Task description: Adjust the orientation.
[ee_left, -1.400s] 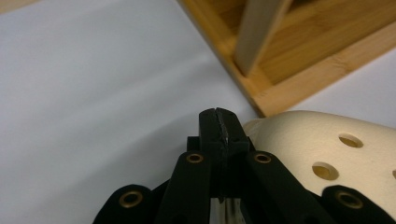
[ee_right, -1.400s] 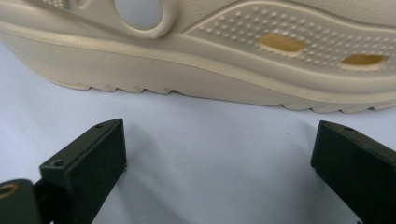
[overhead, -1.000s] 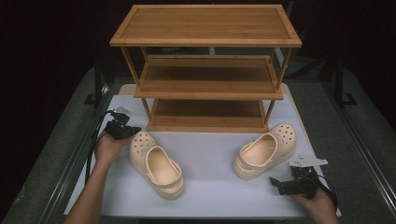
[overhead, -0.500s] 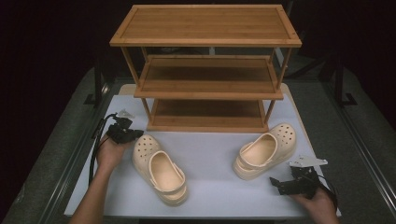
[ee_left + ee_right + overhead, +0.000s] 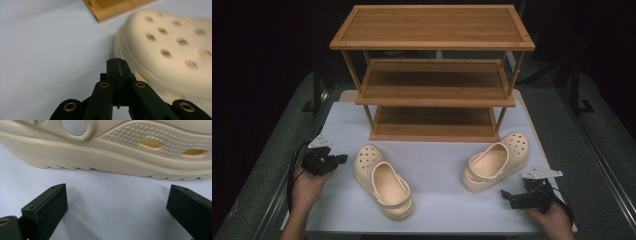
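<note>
1. The left clog (image 5: 383, 181) lies on the white table cover (image 5: 437, 165), left of the middle, with its holed toe toward the far left and its open heel toward the near edge.
2. The left gripper (image 5: 341, 159) sits just left of that clog's toe, held in the person's left hand (image 5: 307, 181) — close to the shoe, though the high view leaves a sliver of cover between them.
3. In the left gripper view the left gripper's (image 5: 117, 65) jaws are pressed flat together with nothing between them; the clog's (image 5: 170, 50) perforated toe rises just to the right of the tips, and whether they touch it I cannot tell.
4. The right clog (image 5: 496, 161) lies right of the middle, toe toward the far right and near the rack's right foot, heel toward the near left.
5. The right gripper (image 5: 506, 195) rests low at the near right, in the person's right hand (image 5: 548, 216), a little nearer than that clog's heel.
6. In the right gripper view the right gripper's (image 5: 117, 202) jaws stand spread wide, holding nothing, with bare cover between them — the clog's (image 5: 120, 152) ribbed sole and side wall lie just beyond, apart from both tips.
7. A three-tier wooden rack (image 5: 434, 75) stands at the far side of the cover, behind both clogs.
</note>
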The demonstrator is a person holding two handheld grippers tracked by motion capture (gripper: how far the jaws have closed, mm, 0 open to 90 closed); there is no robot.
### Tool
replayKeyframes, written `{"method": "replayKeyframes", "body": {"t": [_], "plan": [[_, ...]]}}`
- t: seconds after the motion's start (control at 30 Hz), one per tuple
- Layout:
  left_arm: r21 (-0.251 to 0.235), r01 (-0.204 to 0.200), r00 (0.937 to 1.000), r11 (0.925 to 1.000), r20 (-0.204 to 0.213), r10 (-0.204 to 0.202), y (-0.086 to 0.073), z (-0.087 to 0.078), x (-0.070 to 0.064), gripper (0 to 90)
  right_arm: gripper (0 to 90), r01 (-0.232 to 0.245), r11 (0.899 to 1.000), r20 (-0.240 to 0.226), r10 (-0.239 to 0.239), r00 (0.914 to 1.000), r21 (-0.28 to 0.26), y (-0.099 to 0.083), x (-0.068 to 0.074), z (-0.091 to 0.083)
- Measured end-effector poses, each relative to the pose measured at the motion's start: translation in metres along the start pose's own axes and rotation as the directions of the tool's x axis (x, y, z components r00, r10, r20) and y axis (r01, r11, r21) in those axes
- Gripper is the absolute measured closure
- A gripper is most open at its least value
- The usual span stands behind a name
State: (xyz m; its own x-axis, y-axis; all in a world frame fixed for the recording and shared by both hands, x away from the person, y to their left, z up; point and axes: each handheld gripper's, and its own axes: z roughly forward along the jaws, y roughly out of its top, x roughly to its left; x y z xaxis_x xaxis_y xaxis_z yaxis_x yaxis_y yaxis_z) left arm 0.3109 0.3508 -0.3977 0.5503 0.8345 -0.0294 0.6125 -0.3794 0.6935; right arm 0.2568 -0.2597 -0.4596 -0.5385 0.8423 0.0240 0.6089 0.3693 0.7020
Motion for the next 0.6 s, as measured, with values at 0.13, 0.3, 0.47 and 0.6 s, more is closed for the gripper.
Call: {"method": "replayKeyframes", "body": {"t": [0.13, 0.3, 0.47, 0.6], "plan": [[-0.011, -0.008, 0.9997, 0.9999, 0.024, 0.009, -0.021, -0.009, -0.018, 90.0, 3.0, 0.001, 1.0, 0.0, -0.001, 1.0, 0.001, 0.0, 0.0, 0.0], [-0.016, -0.052, 0.9982, 0.9985, 0.029, 0.053, -0.037, -0.015, -0.039, 90.0, 3.0, 0.001, 1.0, 0.0, -0.001, 1.0, 0.001, 0.0, 0.0, 0.0], [-0.008, -0.05, 0.9971, 0.9987, 0.057, 0.05, -0.035, -0.006, -0.038, 90.0, 3.0, 0.0, 1.0, 0.0, 0.0, 1.0, 0.002, 0.0, 0.0, 0.0], [-0.011, -0.042, 0.9966, 0.999, 0.071, 0.043, -0.033, -0.002, -0.037, 90.0, 3.0, -0.001, 1.0, 0.0, 0.001, 1.0, 0.002, 0.0, 0.0, 0.0]]}}
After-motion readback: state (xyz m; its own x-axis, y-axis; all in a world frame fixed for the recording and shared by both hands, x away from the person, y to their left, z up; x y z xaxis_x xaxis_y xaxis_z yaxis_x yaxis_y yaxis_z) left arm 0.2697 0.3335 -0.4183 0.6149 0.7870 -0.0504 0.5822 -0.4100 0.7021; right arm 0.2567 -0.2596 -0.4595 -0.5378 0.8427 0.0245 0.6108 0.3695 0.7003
